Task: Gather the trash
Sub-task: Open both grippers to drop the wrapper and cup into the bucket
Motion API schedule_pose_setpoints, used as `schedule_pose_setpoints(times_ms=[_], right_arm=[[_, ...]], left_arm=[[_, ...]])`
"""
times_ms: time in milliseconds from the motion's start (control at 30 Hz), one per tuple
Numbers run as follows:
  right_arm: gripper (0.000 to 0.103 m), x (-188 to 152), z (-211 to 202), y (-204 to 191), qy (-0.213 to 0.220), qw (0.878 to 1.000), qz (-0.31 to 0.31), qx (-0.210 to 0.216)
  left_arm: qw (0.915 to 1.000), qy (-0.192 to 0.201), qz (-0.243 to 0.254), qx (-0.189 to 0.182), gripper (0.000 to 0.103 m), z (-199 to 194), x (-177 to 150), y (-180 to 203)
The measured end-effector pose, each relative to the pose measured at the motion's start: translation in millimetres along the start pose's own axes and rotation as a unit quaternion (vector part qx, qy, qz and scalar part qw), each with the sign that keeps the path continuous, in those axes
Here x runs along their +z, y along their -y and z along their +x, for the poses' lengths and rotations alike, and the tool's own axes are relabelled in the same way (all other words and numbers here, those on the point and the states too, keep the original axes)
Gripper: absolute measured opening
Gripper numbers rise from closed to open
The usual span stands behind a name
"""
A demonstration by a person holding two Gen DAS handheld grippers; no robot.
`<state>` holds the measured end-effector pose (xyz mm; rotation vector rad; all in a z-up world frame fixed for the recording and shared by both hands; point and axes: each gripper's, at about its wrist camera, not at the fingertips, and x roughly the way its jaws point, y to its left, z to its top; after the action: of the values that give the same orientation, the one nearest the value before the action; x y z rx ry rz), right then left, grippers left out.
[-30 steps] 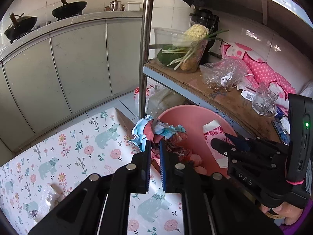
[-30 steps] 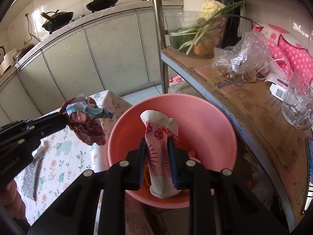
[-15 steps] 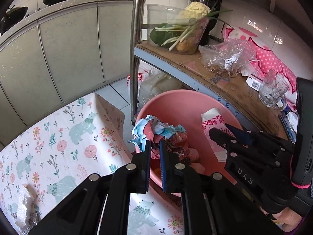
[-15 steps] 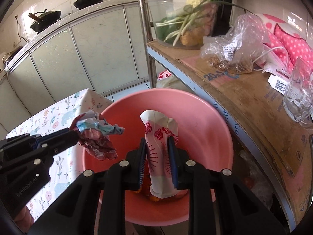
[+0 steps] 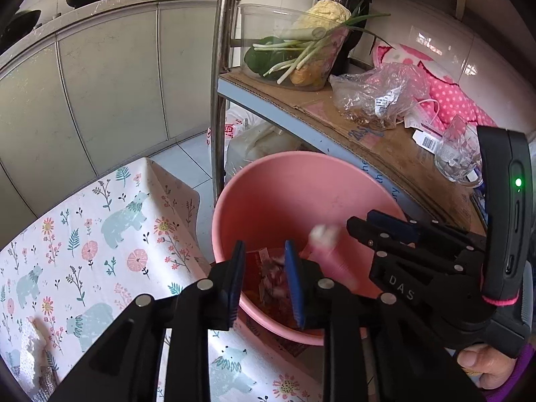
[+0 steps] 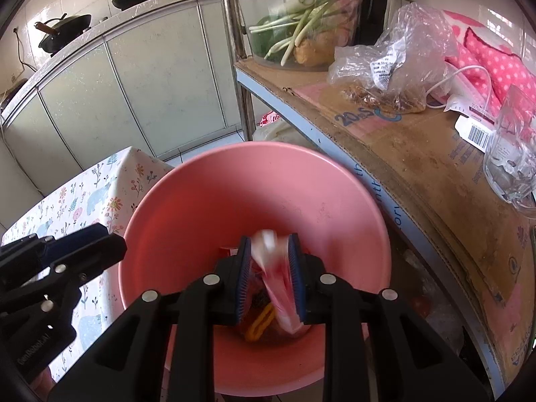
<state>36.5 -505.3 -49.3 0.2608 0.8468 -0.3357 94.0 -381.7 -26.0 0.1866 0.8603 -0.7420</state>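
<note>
Trash: blurred pink-white wrapper (image 6: 276, 276) sits between right gripper (image 6: 269, 279) fingers, jaws parted wide, not clearly pinching it. Left gripper (image 5: 264, 281) also wide open w/ nothing held, crumpled wrapper (image 5: 269, 276) below it inside pink basin (image 6: 201, 201). Basin just beside floral tablecloth (image 5: 100, 234) & cardboard-lined shelf (image 6: 418, 167).

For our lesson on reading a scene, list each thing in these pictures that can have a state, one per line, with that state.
Left gripper: open, empty, over the bin.
Right gripper: open; blurred pink-and-white paper packet between its fingers, apparently dropping.
Round pink plastic bin: uncovered, trash at the bottom.
Crumpled wrapper: lying in the bin.
Clear glass mug: upright on the shelf.
Clear plastic bag: slumped on the shelf.
</note>
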Motion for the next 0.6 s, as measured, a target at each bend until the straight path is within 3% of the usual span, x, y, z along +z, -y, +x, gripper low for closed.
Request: schedule_pose_setpoints(times_ms=[400, 600], right_arm=[[0.024, -2, -13, -3, 0.007, 1.0, -0.005, -0.002], [0.024, -6, -33, -7, 0.021, 1.0, -0.006, 0.01]], left_arm=[[0.9999, 0.009, -0.008, 0.001, 0.029, -17, -2, -4], [0.9997, 0.018, -0.009, 0.012, 0.037, -36, -6, -2]])
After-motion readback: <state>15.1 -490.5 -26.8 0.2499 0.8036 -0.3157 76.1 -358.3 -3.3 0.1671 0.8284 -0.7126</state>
